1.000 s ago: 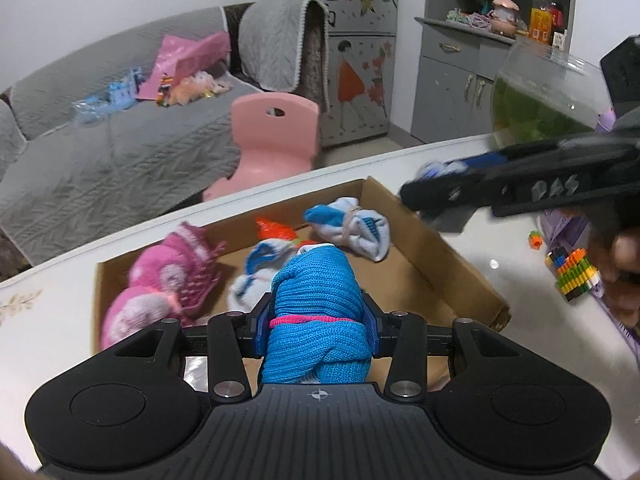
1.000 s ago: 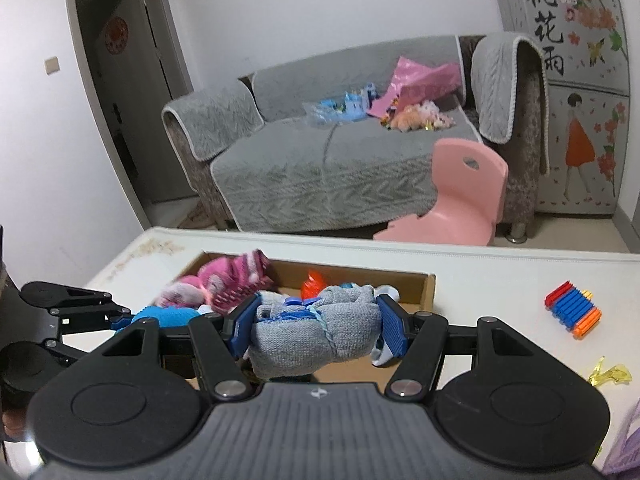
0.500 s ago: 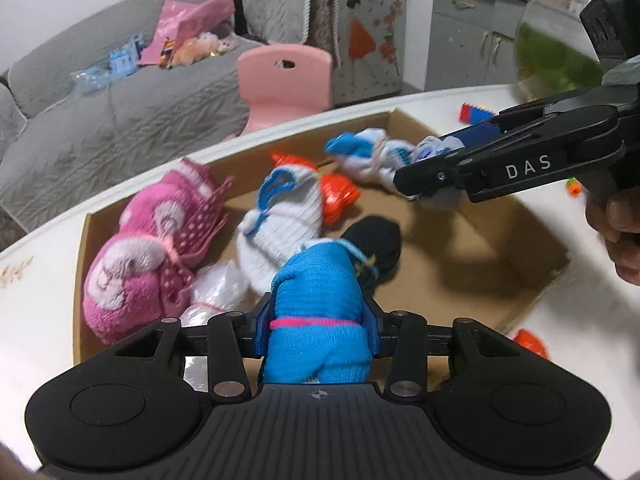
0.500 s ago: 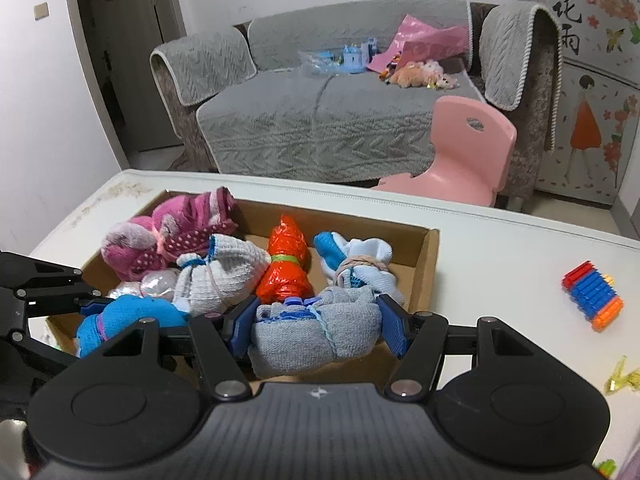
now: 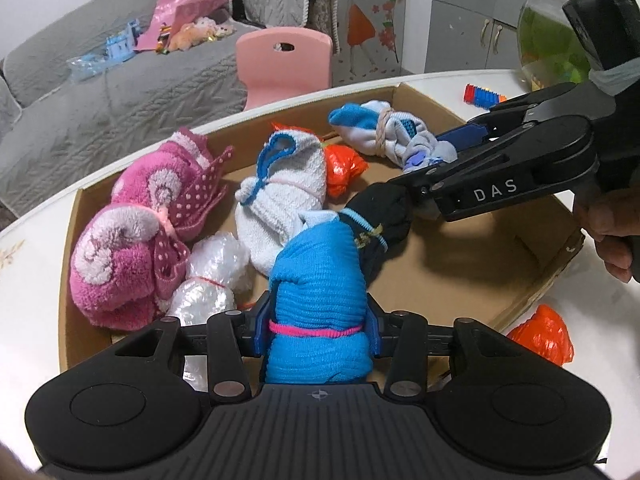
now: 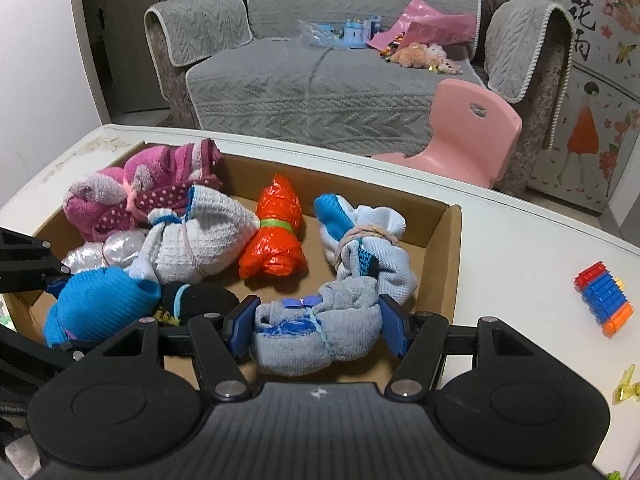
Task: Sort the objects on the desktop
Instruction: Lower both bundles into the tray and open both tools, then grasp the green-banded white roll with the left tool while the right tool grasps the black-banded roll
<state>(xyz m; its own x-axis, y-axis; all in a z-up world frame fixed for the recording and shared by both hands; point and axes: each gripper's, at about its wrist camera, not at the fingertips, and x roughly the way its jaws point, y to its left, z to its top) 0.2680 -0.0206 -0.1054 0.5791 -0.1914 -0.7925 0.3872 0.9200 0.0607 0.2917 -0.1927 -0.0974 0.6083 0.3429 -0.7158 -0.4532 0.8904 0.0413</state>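
My left gripper [image 5: 318, 320] is shut on a blue knitted sock bundle [image 5: 320, 280] with a pink band, held low over the near part of the cardboard box [image 5: 536, 280]. My right gripper [image 6: 318, 328] is shut on a grey sock bundle [image 6: 320, 336], held inside the box's near right corner [image 6: 444, 240]. In the left wrist view the right gripper [image 5: 500, 176] reaches in from the right. Inside the box lie a pink fluffy bundle [image 5: 136, 240], a white bundle [image 5: 288, 196], a black sock [image 5: 380, 216], an orange bag [image 6: 276, 232], a silver bag [image 5: 212, 276] and a blue-white bundle [image 6: 360, 232].
An orange bag [image 5: 540, 336] lies on the white table right of the box. A stack of toy bricks [image 6: 604, 300] and a yellow clip [image 6: 626, 390] lie to the right. A fish bowl [image 5: 552, 36] stands at the far right. A pink chair [image 6: 460, 132] and a grey sofa [image 6: 320, 80] stand behind.
Both grippers have moved forward and down into the box with their bundles. The view has tilted down onto the box's contents.
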